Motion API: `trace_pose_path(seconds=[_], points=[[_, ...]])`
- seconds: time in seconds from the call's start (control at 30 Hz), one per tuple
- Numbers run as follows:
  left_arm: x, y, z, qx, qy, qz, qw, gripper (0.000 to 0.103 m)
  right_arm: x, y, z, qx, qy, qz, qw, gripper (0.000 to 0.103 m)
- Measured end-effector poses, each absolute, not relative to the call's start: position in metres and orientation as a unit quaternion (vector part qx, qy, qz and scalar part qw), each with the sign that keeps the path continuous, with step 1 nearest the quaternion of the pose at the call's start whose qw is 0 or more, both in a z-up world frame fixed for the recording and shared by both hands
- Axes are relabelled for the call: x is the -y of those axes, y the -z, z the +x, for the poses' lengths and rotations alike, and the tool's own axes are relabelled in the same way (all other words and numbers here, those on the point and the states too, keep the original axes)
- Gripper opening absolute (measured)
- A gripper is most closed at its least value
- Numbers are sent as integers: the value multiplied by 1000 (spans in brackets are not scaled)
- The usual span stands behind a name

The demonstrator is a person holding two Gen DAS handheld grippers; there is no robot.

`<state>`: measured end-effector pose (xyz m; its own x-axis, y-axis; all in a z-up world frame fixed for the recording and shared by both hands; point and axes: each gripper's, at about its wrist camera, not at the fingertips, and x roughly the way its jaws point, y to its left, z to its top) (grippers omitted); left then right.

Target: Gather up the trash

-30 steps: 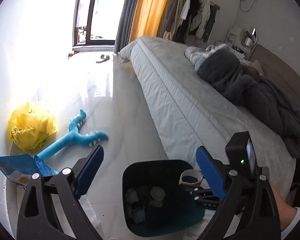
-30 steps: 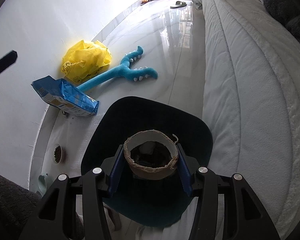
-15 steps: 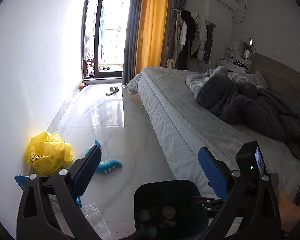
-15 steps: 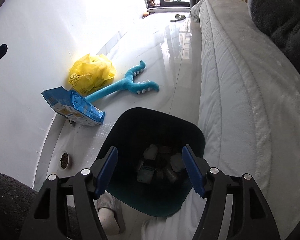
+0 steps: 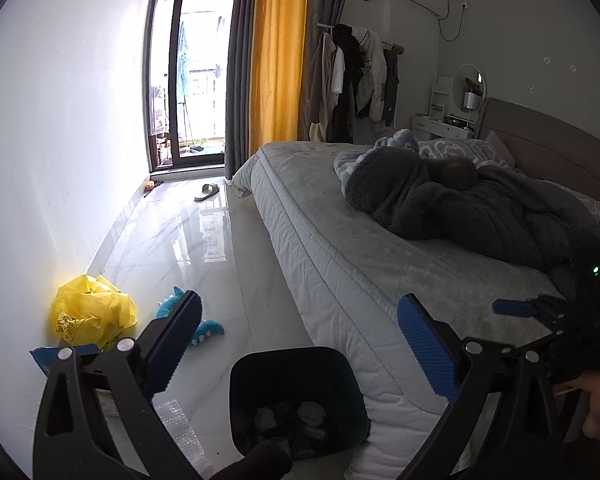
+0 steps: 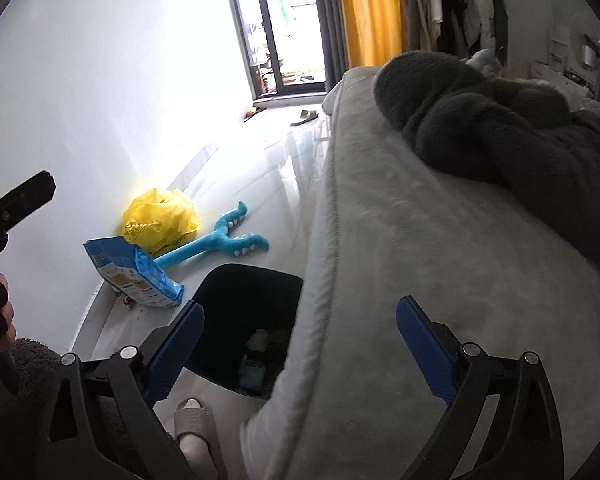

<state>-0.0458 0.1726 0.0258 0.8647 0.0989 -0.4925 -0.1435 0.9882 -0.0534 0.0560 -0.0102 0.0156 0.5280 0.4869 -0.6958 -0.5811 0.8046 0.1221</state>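
A dark trash bin point(image 5: 296, 376) stands on the white floor beside the bed, with several crumpled pieces of trash inside point(image 5: 300, 420). It also shows in the right wrist view point(image 6: 244, 312). My left gripper point(image 5: 300, 348) is open and empty, held above and near the bin. My right gripper point(image 6: 300, 348) is open and empty, over the bed's edge to the right of the bin. A yellow plastic bag point(image 5: 92, 312) and a blue packet point(image 6: 136, 280) lie on the floor by the wall.
A grey bed point(image 5: 380, 248) with a dark blanket point(image 5: 480, 208) fills the right side. A blue plush toy point(image 6: 220, 244) lies on the floor near the yellow bag. A slipper point(image 5: 207, 192) lies near the balcony door. My foot in a slipper point(image 6: 192, 420) is by the bin.
My right gripper opened and let the cardboard ring drop into the bin, then rose and swung right over the bed. My left gripper tilted upward toward the room.
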Motion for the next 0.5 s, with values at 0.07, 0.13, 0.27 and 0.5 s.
trace_pose_path(seconds=[0.07, 0.13, 0.27, 0.5], points=[[-164, -25, -52, -251, -60, -41, 965, 100, 32, -29, 47, -353, -281, -64, 890, 99], [-158, -24, -59, -247, -63, -41, 966, 100, 55, -45, 38, -331, -264, -55, 905, 100], [-144, -24, -71, -239, -69, -19, 969, 100, 98, -71, 15, -287, -238, -49, 927, 100], [-134, -30, -85, -223, -73, -13, 972, 100, 157, -91, -19, -250, -203, -28, 947, 100]])
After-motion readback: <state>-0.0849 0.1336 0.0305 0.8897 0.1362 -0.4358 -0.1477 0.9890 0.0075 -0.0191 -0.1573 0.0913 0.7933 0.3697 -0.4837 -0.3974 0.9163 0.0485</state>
